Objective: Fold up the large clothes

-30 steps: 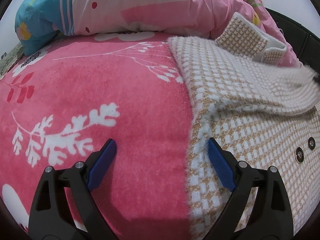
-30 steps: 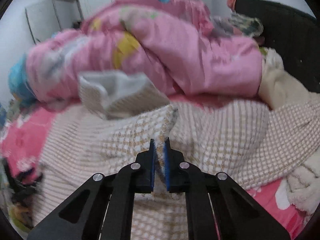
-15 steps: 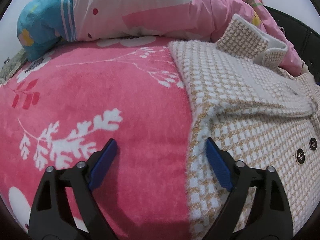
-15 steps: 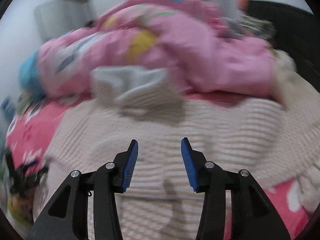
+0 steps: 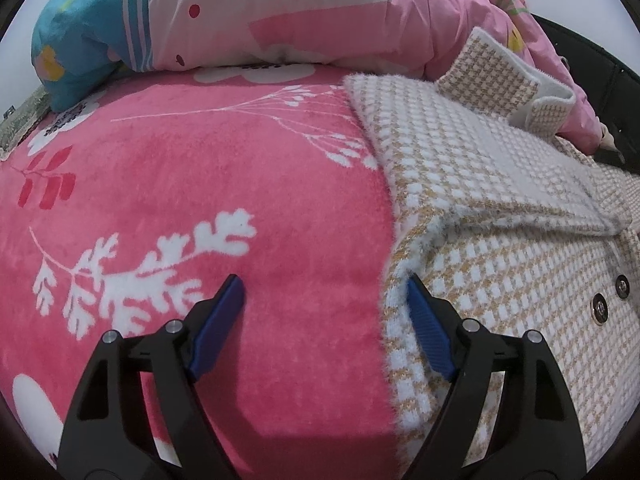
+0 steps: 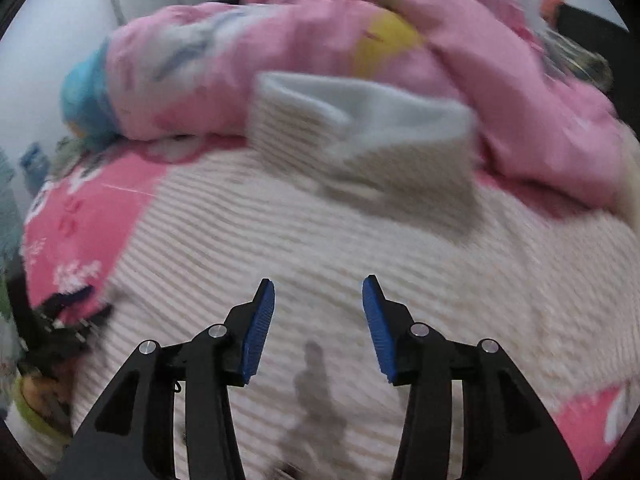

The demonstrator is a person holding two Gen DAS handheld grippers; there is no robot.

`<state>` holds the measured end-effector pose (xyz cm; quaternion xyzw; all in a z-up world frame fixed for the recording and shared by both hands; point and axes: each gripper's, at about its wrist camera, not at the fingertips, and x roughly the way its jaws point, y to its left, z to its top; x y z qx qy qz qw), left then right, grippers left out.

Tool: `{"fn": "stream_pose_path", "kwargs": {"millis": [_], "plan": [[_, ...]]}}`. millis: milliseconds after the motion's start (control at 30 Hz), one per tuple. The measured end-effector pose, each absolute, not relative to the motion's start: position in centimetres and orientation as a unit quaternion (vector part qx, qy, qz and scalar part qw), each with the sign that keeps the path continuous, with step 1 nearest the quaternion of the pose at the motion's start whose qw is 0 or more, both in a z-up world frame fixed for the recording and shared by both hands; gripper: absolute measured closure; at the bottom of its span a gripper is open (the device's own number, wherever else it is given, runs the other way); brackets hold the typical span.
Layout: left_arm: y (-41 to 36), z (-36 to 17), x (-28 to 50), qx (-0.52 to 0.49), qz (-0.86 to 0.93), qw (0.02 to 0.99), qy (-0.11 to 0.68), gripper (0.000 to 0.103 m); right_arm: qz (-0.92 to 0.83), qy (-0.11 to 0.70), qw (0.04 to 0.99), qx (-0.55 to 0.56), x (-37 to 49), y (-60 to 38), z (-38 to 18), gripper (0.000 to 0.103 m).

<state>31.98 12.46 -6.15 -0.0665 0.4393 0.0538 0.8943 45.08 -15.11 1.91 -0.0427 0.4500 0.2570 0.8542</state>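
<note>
a: what has changed from a second ago?
b: the right gripper (image 6: 318, 320) has let go. it was pinched on a fold of the checked coat (image 6: 320, 240); now its blue pads stand apart with nothing between them, above the flat knit.
a: and the left gripper (image 5: 324, 320)?
b: wide, and holding nothing. it hangs over the coat's left edge (image 5: 394, 280); one pad is over the pink blanket (image 5: 200, 168), the other over the coat.
a: where does the coat lie?
b: spread on the blanket, one side folded across the front, collar (image 5: 500, 76) raised against the pink duvet (image 5: 320, 12). two snap buttons (image 5: 600, 306) show near the right.
</note>
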Motion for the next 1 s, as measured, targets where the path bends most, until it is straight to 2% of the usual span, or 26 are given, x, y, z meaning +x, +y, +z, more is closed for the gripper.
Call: {"fn": "stream_pose_path", "kwargs": {"millis": [67, 133, 233, 400, 500, 567, 667, 767, 900, 1000], "plan": [[12.4, -6.1, 32.1, -0.067, 0.054, 0.894, 0.439, 0.025, 0.279, 0.47, 0.836, -0.047, 45.3, -11.9, -0.1, 0.058], [12.4, -6.1, 32.1, -0.066, 0.053, 0.895, 0.439, 0.025, 0.239, 0.509, 0.818, -0.123, 46.3, -8.8, -5.1, 0.057], [12.7, -6.2, 32.1, -0.071, 0.049, 0.895, 0.438, 0.024, 0.216, 0.498, 0.826, -0.153, 45.7, -7.7, -3.2, 0.055], [12.8, -6.2, 31.8, -0.078, 0.046, 0.898, 0.43, 0.024, 0.298, 0.466, 0.826, -0.112, 45.3, -3.5, 1.5, 0.055], [12.8, -6.2, 31.6, -0.077, 0.047, 0.899, 0.428, 0.024, 0.339, 0.483, 0.8, -0.107, 46.6, 1.3, -0.6, 0.056], [12.8, -6.3, 31.6, -0.078, 0.045, 0.899, 0.428, 0.024, 0.321, 0.509, 0.787, -0.134, 47.7, 3.7, -4.5, 0.055], [13.1, -6.4, 31.4, -0.084, 0.039, 0.9, 0.427, 0.023, 0.325, 0.523, 0.784, -0.079, 48.5, 2.8, -3.0, 0.056], [13.1, -6.4, 31.3, -0.087, 0.037, 0.901, 0.424, 0.023, 0.328, 0.498, 0.8, -0.064, 49.2, 3.2, -0.5, 0.059], [12.8, -6.3, 31.3, -0.079, 0.04, 0.901, 0.425, 0.022, 0.279, 0.526, 0.799, -0.087, 51.3, 5.9, -4.2, 0.059], [12.8, -6.2, 31.3, -0.084, 0.034, 0.899, 0.429, 0.022, 0.274, 0.51, 0.81, -0.094, 50.1, 6.1, -2.5, 0.058]]}}
